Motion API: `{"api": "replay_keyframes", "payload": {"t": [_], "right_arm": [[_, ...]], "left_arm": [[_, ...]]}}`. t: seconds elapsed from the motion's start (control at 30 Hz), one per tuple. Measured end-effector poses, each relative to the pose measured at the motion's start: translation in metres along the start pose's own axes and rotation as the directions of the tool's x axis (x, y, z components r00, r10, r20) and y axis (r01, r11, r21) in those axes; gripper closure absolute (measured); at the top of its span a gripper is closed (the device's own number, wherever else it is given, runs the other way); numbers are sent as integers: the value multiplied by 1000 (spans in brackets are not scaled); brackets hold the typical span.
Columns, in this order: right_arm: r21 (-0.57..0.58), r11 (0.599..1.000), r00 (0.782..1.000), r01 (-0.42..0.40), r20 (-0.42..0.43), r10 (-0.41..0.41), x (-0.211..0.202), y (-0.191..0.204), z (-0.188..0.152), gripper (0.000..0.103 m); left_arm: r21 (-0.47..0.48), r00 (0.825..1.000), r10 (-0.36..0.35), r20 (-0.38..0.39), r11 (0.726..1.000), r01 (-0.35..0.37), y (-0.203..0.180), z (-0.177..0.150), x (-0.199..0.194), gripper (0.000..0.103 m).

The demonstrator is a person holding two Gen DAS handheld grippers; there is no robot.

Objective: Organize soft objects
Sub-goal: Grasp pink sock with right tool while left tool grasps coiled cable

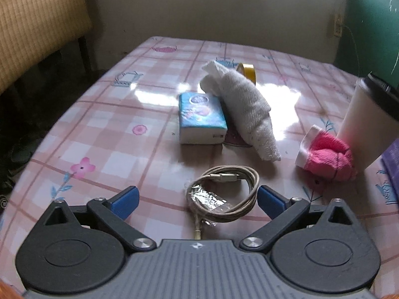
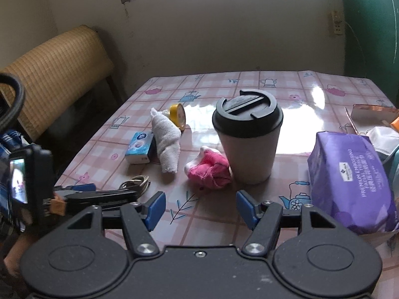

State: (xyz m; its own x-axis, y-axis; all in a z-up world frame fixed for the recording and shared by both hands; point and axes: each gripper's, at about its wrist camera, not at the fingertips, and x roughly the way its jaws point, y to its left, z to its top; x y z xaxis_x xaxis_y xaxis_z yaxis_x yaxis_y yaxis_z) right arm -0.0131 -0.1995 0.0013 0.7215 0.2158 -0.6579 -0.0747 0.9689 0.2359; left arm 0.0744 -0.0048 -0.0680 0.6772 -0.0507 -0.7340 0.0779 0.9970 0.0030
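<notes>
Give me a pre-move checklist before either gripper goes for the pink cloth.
1. Left gripper open and empty: ok.
2. Right gripper open and empty: ok.
3. Pink cloth free to lift: not ok, it lies against the lidded coffee cup.
4. Cup stable: cannot tell, contents hidden.
5. Left gripper's path clear: not ok, the coiled USB cable lies between its fingers.
6. White rolled towel separate from other items: not ok, it leans on the blue tissue pack.
</notes>
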Motion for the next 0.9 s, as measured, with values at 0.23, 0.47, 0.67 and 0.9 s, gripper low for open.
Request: {"api": "replay_keyframes", "payload": {"t": [0.23, 0.47, 0.67, 0.9], "right_arm": [[-19, 1000, 1000, -11, -20, 11, 22, 10, -4, 27], [-40, 999, 1000, 18, 10, -18, 54, 29, -2, 27], [-59, 994, 995, 92, 35, -90, 87, 35, 3, 27], [-62, 985, 987, 160, 23, -159, 124, 32, 4, 28]], "left_arm": [[10, 1000, 5, 31, 1000, -6, -2, -2, 14, 16], [33, 999, -11, 47, 999, 9, 6, -2, 3, 40], [7, 998, -8, 59, 1000, 8, 24, 1, -8, 40], [-34, 998, -12, 68, 999, 15, 36, 3, -12, 40]]}}
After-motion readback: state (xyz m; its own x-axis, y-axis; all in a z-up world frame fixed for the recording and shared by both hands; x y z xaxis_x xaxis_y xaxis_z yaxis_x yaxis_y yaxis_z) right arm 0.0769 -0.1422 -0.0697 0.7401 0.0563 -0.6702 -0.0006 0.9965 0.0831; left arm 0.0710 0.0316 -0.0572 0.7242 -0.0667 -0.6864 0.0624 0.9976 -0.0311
